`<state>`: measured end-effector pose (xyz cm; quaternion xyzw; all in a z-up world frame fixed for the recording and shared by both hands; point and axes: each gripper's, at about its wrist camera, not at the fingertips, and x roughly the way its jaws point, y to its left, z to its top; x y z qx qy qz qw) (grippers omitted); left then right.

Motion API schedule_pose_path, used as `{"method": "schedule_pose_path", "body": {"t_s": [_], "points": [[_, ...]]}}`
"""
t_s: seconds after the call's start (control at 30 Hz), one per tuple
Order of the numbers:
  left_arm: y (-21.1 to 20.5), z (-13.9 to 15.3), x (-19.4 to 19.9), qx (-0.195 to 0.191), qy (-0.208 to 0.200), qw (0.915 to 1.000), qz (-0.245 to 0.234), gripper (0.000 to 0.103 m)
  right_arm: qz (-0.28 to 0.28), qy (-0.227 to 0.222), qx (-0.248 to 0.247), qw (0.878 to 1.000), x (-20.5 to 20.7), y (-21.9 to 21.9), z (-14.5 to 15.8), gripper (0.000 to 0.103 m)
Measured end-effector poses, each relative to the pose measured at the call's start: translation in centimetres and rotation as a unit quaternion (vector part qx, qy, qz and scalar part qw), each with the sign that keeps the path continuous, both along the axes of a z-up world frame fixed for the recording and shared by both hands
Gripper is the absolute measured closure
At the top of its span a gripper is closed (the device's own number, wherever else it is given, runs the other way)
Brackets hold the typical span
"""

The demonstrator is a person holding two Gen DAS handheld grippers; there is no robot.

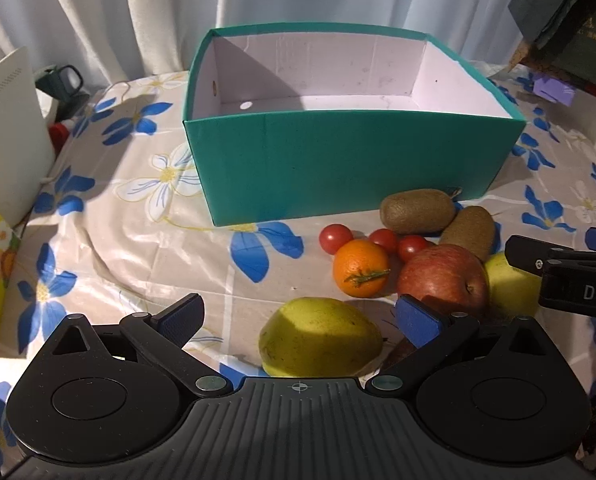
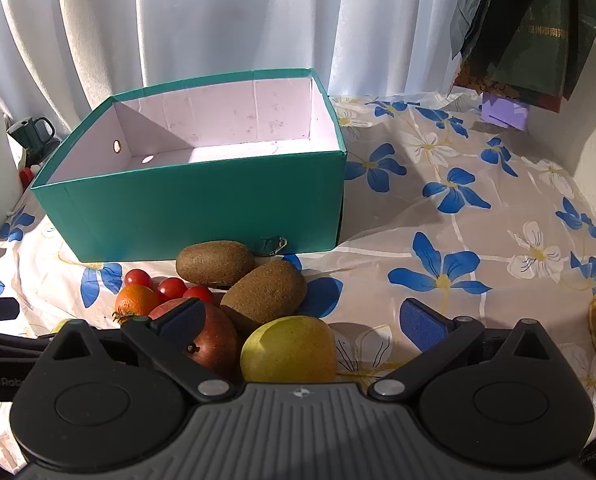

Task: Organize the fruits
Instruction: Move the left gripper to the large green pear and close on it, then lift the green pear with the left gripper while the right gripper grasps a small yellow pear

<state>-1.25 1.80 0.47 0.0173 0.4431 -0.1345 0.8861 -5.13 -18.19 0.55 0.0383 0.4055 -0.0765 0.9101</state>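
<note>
Both grippers are rocking the same look: the left gripper and right gripper are showing off matte black linkage arms, round silver pivot screws, blue textured pads, and a ribbed grey body wearing a small crosshair mark.

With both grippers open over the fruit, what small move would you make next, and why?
Probably lower the left gripper onto the yellow-green pear and close. Its jaws are open with the pear lying between them, nearest of the fruit, and the teal box behind stands empty.
</note>
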Motion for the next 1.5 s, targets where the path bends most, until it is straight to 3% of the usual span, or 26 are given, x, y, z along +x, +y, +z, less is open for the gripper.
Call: {"method": "schedule_pose_path", "body": {"t_s": [0.2,0.6,0.73,0.8,0.9,1.2,1.5], "points": [[0.5,-0.3,0.2,-0.025,0.038,0.9989,-0.007,0.0,-0.001,0.002,0.014,1.0,0.1,-0.6,-0.6,0.0],[0.0,-2.9,1.8,-0.008,0.087,0.9961,0.009,0.0,0.0,-0.031,0.005,1.0,0.5,-1.4,-1.5,0.0],[-0.2,-3.3,2.1,-0.008,0.096,0.9953,0.012,0.0,-0.003,-0.021,0.006,1.0,0.6,-1.7,-1.8,0.0],[-0.2,-3.6,2.2,-0.006,0.102,0.9946,0.012,0.017,-0.005,-0.019,0.007,1.0,0.6,-2.0,-1.9,0.0],[-0.3,-4.1,2.6,-0.02,0.121,0.9924,0.011,0.021,-0.008,-0.013,0.01,1.0,0.7,-2.3,-2.2,0.0],[-0.4,-3.8,2.6,-0.013,0.112,0.9936,0.007,0.022,-0.01,-0.014,0.012,1.0,0.6,-3.0,-2.4,0.0],[0.9,-1.1,2.1,-0.023,0.072,0.997,0.014,0.022,0.034,-0.033,0.074,0.996,-1.2,-3.6,-2.1,0.0]]}}
